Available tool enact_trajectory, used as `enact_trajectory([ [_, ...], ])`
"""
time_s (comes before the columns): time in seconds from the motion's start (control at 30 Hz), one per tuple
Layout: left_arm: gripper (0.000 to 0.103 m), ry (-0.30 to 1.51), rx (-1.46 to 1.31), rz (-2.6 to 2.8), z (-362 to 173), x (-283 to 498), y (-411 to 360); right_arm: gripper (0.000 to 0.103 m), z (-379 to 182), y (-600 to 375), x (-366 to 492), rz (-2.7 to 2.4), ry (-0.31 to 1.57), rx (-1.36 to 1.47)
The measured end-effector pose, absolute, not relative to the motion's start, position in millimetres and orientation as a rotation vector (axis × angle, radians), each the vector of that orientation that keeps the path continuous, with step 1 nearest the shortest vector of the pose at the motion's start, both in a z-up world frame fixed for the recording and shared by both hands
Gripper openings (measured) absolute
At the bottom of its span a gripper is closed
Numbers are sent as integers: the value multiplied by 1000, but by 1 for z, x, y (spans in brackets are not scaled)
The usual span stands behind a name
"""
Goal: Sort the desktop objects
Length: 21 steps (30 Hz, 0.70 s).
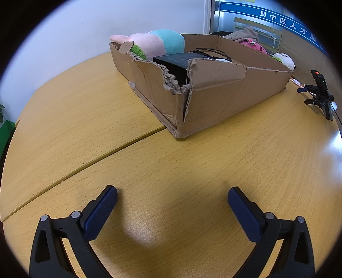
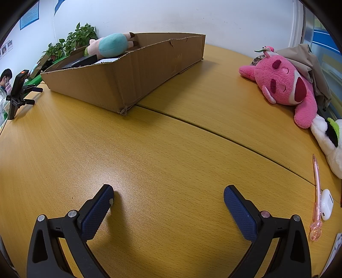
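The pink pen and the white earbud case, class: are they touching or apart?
Cannot tell. In the right wrist view the pen and case lie side by side so closely that neither contact nor gap shows plainly.

White wall (image 2: 171, 15), wooden table (image 2: 171, 149)

Wide-open right gripper (image 2: 168, 197) above wooden table (image 2: 171, 139), cardboard box (image 2: 128, 74) beyond.

Brown cardboard box (image 2: 136, 70) — pink plush bear (image 2: 284, 85) (dark-pink mouth)
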<state>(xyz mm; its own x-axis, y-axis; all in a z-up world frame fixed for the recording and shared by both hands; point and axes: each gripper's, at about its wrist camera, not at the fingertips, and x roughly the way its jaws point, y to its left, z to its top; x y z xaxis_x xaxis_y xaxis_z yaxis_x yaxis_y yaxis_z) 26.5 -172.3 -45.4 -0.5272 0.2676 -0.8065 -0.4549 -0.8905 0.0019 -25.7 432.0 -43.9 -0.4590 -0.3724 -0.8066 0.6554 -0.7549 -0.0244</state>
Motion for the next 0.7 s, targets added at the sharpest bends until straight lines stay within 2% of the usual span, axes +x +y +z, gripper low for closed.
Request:
enact_trajectory([
  [0.7,103,297,-1225,2415,-44,25,-171,103,-44,433,-27,-2211,447,1108],
])
